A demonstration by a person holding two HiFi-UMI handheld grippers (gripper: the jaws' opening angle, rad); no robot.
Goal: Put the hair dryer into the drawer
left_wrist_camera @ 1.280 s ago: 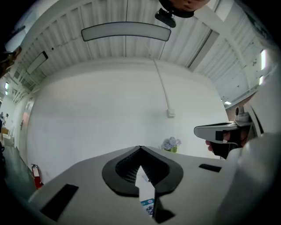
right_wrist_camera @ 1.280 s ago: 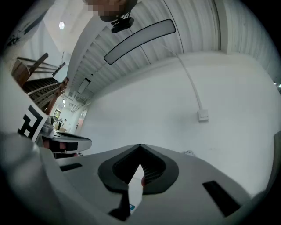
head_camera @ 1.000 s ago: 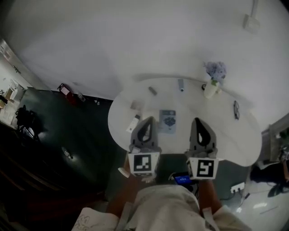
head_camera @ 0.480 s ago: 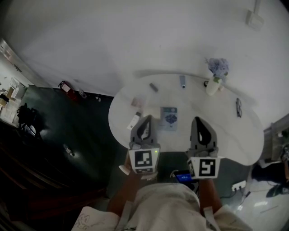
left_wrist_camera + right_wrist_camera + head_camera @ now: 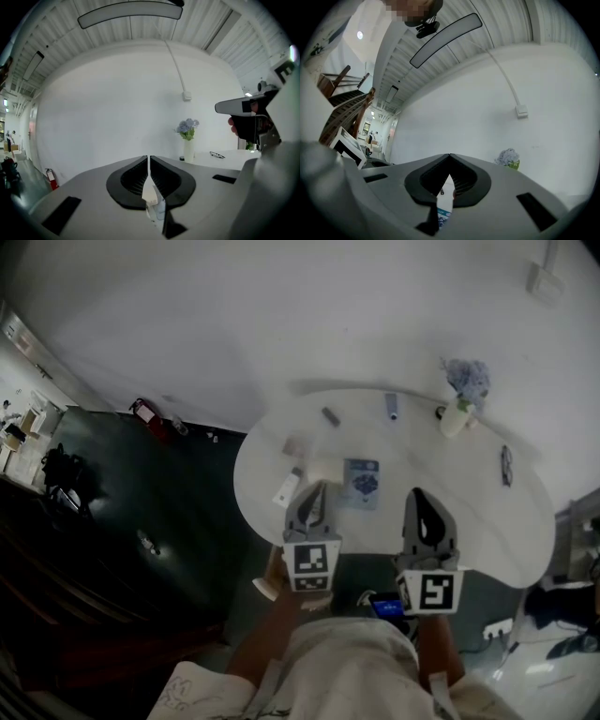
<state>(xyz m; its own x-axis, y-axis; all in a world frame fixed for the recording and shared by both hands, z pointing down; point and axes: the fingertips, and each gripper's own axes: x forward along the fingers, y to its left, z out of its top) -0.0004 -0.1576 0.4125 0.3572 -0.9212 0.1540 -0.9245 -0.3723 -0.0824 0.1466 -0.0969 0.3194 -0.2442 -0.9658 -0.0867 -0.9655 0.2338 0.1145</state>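
I can make out neither a hair dryer nor a drawer in any view. In the head view my left gripper [image 5: 316,487] and right gripper [image 5: 418,494] hang side by side over the near edge of a white curved table [image 5: 469,521]. Both point away from me. Both are shut and hold nothing. The left gripper view shows its jaws [image 5: 148,158] pressed together, pointing level across the table. The right gripper [image 5: 248,119], with a hand on it, shows at that view's right. In the right gripper view the jaws [image 5: 449,157] meet at their tips.
On the table lie a printed booklet [image 5: 362,482], a small white object [image 5: 287,491], two small dark items [image 5: 330,416], glasses [image 5: 506,465] and a vase of pale flowers [image 5: 459,413] [image 5: 188,140]. A red fire extinguisher [image 5: 145,412] stands by the wall on the left. The floor is dark.
My left gripper has sunk lower and its marker cube looks smaller in the head view. The right gripper has stayed about where it was. Both jaws stayed shut.
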